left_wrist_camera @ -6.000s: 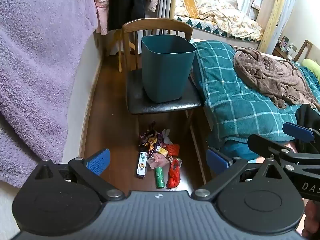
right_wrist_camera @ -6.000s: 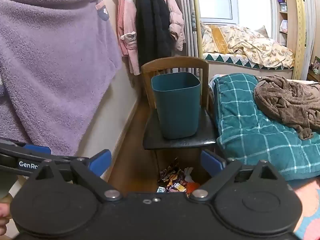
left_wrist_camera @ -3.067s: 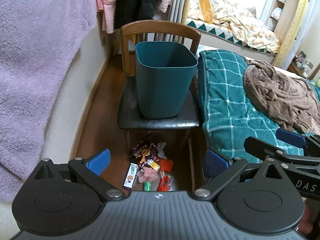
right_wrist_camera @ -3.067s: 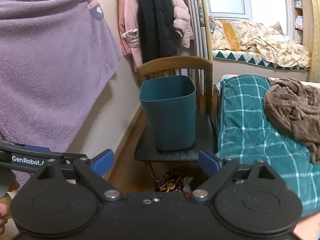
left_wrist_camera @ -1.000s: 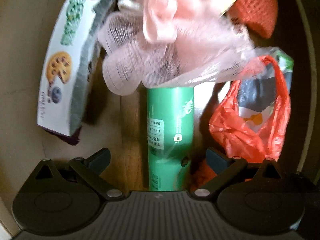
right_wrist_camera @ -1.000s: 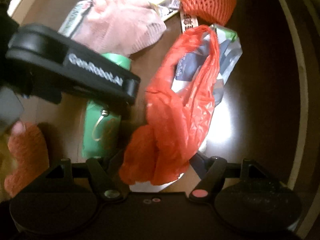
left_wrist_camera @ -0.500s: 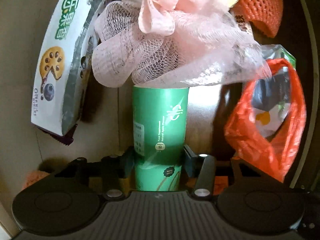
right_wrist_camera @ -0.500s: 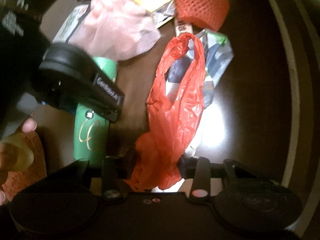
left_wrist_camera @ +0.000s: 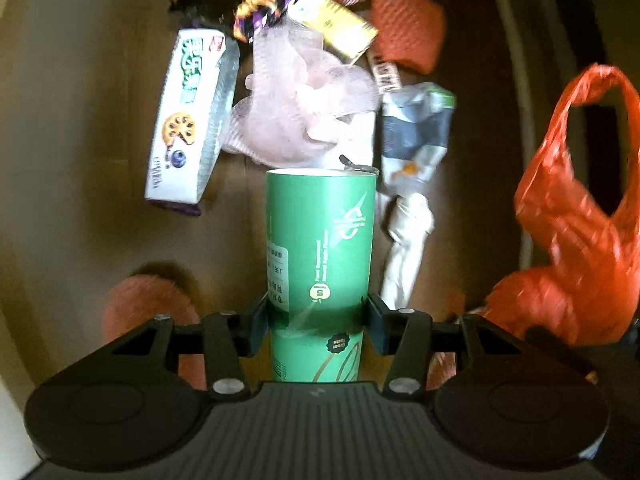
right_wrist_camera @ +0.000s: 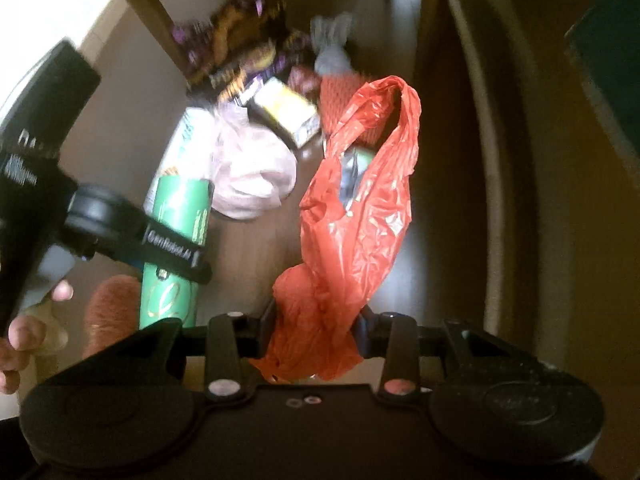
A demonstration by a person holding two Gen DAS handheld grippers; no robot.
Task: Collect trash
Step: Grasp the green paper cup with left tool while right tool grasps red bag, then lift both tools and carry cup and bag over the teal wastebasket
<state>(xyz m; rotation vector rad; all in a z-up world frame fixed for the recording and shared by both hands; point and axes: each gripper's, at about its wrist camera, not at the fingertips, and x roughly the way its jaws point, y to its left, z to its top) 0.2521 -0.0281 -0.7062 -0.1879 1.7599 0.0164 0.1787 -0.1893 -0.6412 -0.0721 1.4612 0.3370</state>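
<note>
My left gripper is shut on a green cardboard tube and holds it above the wooden floor. My right gripper is shut on an orange plastic bag, which hangs lifted off the floor; the bag also shows at the right of the left wrist view. The tube and the left gripper also show in the right wrist view. Below lies the trash pile: a white snack box, pink netting, a yellow packet, orange foam netting, a crumpled white wrapper.
Purple snack wrappers lie by a wooden chair leg. A second chair leg stands further right. A fuzzy orange slipper sits on the floor at lower left. The bed's wooden base edge runs along the right.
Both grippers have risen from the floor, carrying the green tube and the orange bag up. The pile now looks smaller and farther away.
</note>
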